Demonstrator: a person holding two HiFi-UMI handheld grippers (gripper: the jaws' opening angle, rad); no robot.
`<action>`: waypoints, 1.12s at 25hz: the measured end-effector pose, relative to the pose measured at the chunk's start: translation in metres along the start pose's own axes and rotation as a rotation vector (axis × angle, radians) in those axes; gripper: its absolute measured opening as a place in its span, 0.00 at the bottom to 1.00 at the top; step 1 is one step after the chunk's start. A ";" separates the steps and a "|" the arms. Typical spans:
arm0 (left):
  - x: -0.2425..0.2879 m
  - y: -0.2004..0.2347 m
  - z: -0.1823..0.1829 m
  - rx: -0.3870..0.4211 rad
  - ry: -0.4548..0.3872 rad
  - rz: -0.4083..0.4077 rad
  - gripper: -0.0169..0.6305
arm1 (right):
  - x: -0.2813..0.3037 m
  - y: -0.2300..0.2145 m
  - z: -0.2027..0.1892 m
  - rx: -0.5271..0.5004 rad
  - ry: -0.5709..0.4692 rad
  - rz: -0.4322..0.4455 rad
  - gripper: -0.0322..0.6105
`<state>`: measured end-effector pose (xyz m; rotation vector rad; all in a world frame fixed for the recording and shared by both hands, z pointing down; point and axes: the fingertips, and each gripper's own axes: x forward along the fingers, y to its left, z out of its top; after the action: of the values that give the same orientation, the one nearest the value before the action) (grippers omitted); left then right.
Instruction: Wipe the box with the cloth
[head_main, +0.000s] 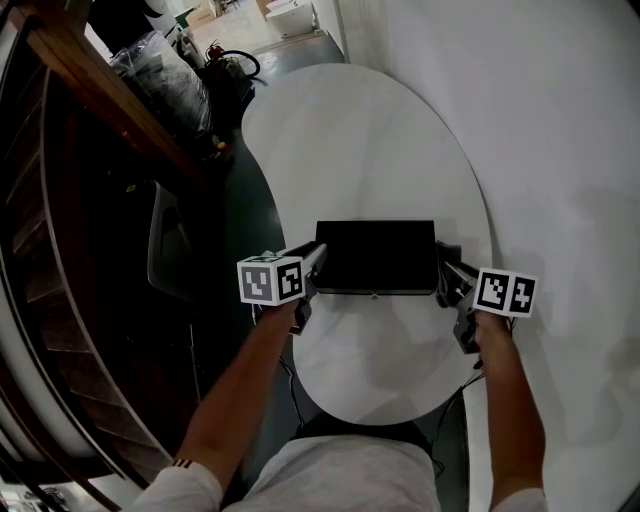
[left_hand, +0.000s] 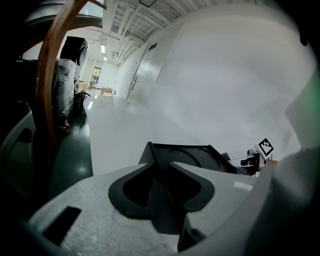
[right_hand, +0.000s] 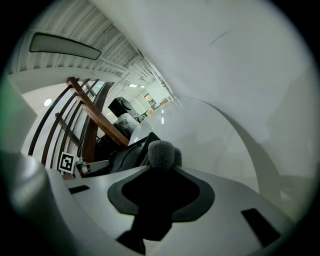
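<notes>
I see a flat black rectangular plastic box lying in the near half of the white oval table, its long sides running across my view. In the left gripper view its upper face shows shallow moulded round outlines. I cannot tell whether that face is a lid or the inside of a tray.

My left gripper is at the box's left edge. Its jaws stand narrow, clamped on the thin raised rim there, which runs up between the two dark pads.

My right gripper is at the box's right edge, its jaws closed on a dark grey fuzzy cloth. A rounded wad of the cloth bulges out past the jaw tips and sits against the right end of the box. Both grippers tilt down toward the table.

The left marker cube sits just off the table's left edge, beside the box's near left corner. The right marker cube hangs over the table's right edge. Their faces carry blocky black-and-white square patterns, not letters.

A brown wooden handrail slants past well beyond the table's left edge.
</notes>
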<state>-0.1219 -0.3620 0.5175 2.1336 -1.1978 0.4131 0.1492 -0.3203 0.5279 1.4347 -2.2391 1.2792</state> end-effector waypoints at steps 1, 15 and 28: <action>0.000 0.000 0.000 0.001 0.000 0.000 0.19 | -0.003 0.001 -0.005 -0.002 0.002 0.000 0.21; -0.001 -0.001 0.003 0.040 0.010 0.001 0.19 | -0.034 0.011 -0.037 -0.016 0.009 -0.024 0.21; -0.057 -0.028 0.026 0.172 -0.131 -0.041 0.19 | -0.093 0.049 0.001 -0.217 -0.126 -0.052 0.21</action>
<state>-0.1294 -0.3327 0.4556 2.3600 -1.2263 0.3751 0.1572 -0.2528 0.4477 1.5169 -2.3193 0.9216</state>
